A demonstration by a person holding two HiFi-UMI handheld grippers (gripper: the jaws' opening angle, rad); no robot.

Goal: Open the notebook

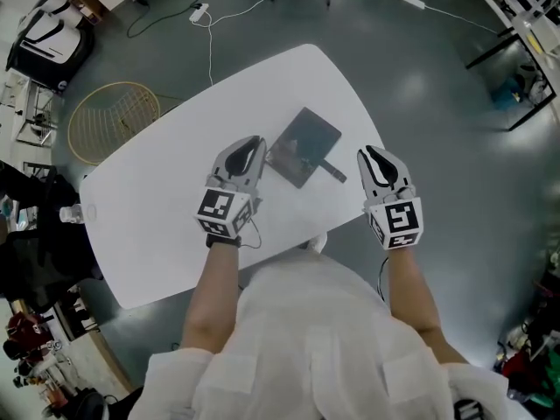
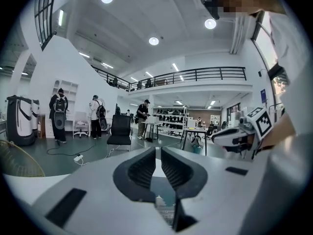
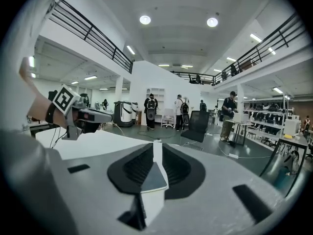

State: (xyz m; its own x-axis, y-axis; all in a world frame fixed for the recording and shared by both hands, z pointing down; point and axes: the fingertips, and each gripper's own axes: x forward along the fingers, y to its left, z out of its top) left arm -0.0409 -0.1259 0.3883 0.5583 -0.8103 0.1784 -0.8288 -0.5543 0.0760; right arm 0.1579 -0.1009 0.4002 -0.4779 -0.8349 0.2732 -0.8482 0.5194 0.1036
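Grey glossy floor (image 1: 420, 86) fills a big open hall w/ a railed balcony. A white rounded-corner table (image 1: 157, 199) stands on it, and the dark rectangular notebook (image 1: 302, 143) lies flat and closed on the tabletop, set at a slant. A short dark strap or pen (image 1: 333, 171) pokes out from the notebook's near-right corner; can't tell which.

Left gripper (image 1: 252, 144), white w/ black jaw pads, is just left of the notebook, tips near its left edge but not touching, above the tabletop. Its own view shows the left gripper (image 2: 158, 153) clenched: pads together w/ only a hairline between, nothing in them.

Right gripper (image 1: 371, 154) is right of the notebook, well apart from it, past the table edge and over the floor. Seen from its own camera, the right gripper (image 3: 157, 148) has its jaws a little apart, a slim gap, gripping nothing; only white table edge and grey floor show thru it. Both grippers point away from the person, roughly level w/ each other either side of the notebook.

Each carries a cube w/ square black-and-white markers (image 1: 223, 210), on the side nearer the person than the notebook.

Yellow round wire basket (image 1: 114, 121) sits on the floor far left of the notebook. Black office chair (image 2: 120, 129) and several standing people w/ backpacks (image 2: 59, 114) are far beyond the notebook.
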